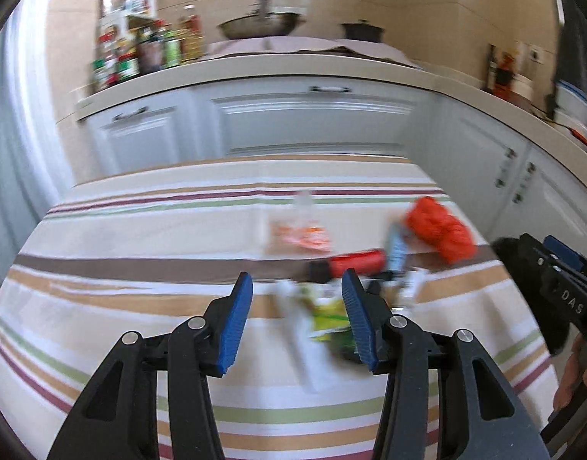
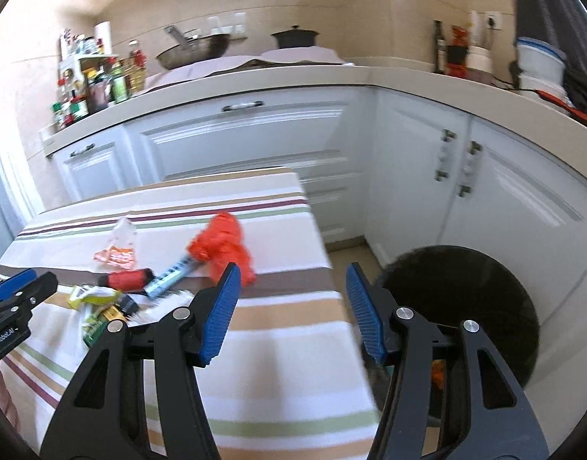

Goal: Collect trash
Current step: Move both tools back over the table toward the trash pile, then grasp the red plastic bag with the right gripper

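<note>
On the striped tablecloth the trash lies in a loose heap toward the right edge of the tabletop. A crumpled orange bag sits nearest that edge, about halfway along it, with a blue-and-white flat packet poking out from under it. Beside the packet lies a red tube with a black cap. Further toward the far edge is a clear wrapper with orange print. Closer to the near edge lie yellow-green wrappers and some white scraps.

The left gripper hangs above the yellow-green wrappers, its blue pads apart and nothing between them. The right gripper hovers over the right edge of the tabletop, released too, gripping nothing. Below it on the floor, just beside the table, stands a round black bin in front of white cabinets.
</note>
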A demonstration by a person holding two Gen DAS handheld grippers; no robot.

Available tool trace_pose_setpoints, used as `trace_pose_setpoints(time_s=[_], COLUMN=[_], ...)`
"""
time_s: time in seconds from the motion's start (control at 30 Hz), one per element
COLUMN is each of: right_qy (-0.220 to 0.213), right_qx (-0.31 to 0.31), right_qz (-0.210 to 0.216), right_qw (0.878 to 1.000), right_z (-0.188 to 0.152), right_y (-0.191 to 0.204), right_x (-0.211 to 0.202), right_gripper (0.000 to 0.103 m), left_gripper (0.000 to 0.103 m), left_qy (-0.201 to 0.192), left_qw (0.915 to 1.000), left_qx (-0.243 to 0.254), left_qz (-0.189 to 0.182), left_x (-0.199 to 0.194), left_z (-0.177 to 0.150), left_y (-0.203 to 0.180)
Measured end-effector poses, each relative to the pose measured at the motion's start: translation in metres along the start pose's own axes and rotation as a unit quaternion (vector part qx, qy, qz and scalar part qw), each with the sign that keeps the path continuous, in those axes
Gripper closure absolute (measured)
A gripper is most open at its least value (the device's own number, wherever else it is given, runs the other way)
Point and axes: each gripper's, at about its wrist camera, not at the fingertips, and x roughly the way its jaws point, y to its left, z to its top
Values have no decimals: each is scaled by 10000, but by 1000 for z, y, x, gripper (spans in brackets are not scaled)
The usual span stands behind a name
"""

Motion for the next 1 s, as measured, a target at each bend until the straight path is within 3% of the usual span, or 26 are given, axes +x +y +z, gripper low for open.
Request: trace_pose_setpoints(time_s=[0.37,0.9,0.97,1.0], right_qy=[291,779,836,881], right_qx=[-301,-362,-373,-379], right_qz=[164,136,150,186], right_qw=[9990,9962,9957,9952], right_z=[14,27,27,26], right_y=[40,53,53,53], right_x=[45,94,97,98], right_gripper=[48,46,53,60], left_gripper=[52,50,49,49], left_qy=[60,293,294,300], left_qw=[9966,9958,9961,9962], left_qx=[-536,-672,-646,-637], left_qz=[615,545,527,512], left_x=[23,57,59,59], left_z=[6,15,15,14], left_y=[76,94,92,91])
